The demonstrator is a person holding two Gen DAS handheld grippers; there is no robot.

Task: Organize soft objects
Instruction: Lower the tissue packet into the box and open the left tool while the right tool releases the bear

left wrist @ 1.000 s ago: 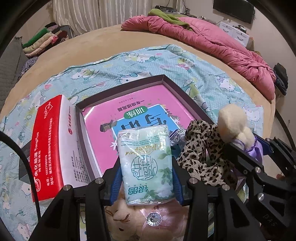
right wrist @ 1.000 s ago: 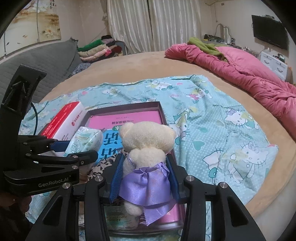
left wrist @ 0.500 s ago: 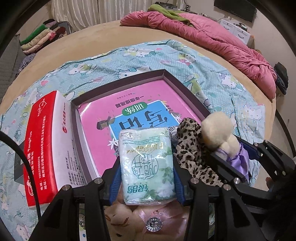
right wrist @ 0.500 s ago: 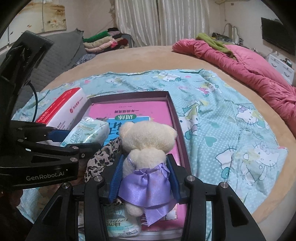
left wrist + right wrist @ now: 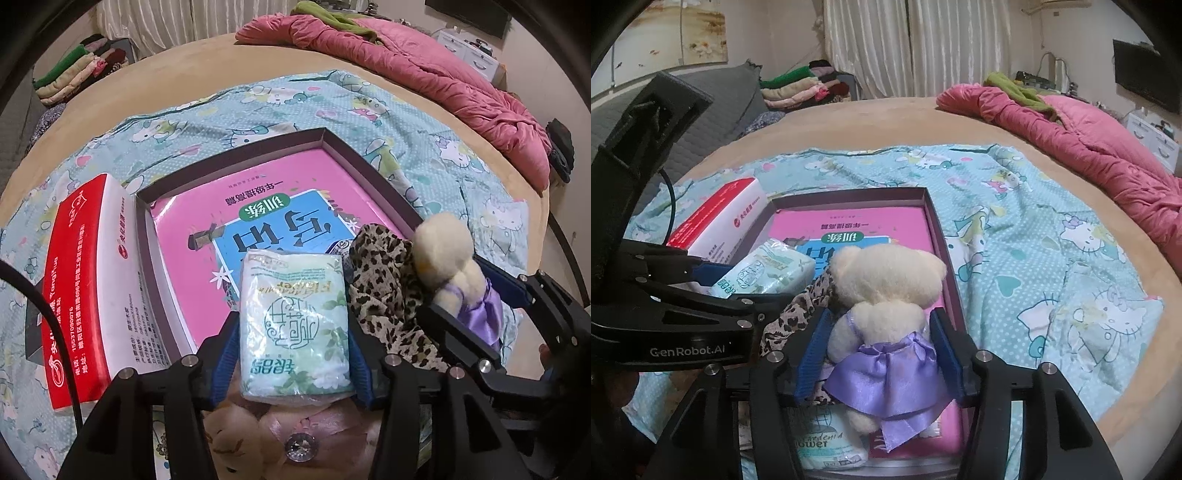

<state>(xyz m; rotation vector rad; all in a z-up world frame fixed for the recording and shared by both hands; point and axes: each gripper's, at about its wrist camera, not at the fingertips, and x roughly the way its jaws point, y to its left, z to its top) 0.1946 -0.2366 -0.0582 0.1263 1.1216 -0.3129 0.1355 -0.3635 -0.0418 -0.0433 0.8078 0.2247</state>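
Observation:
A green-white tissue pack [image 5: 295, 325] sits upright between the blue pads of my left gripper [image 5: 291, 325]. The jaws are opening while the pads still touch its sides. It hangs over the dark shallow box [image 5: 325, 134], which holds a pink book [image 5: 280, 177], a leopard-print cloth [image 5: 384, 280] and a pink plush toy [image 5: 295, 435]. A cream teddy bear [image 5: 886, 280] in a purple dress stands in the box between the pads of my right gripper [image 5: 880, 314]. Those jaws are opening, with a gap on each side of the bear. A second tissue pack [image 5: 827, 446] lies under it.
A red-and-white tissue carton [image 5: 85, 277] leans against the box's left wall. Everything rests on a Hello Kitty sheet [image 5: 1034, 229] on a round tan bed. A pink quilt [image 5: 1089, 140] is heaped at the far right, folded clothes [image 5: 801, 88] at the back.
Both pairs of jaws have spread wider. The right pads have come off the bear's sides. The tissue pack stays between the left pads.

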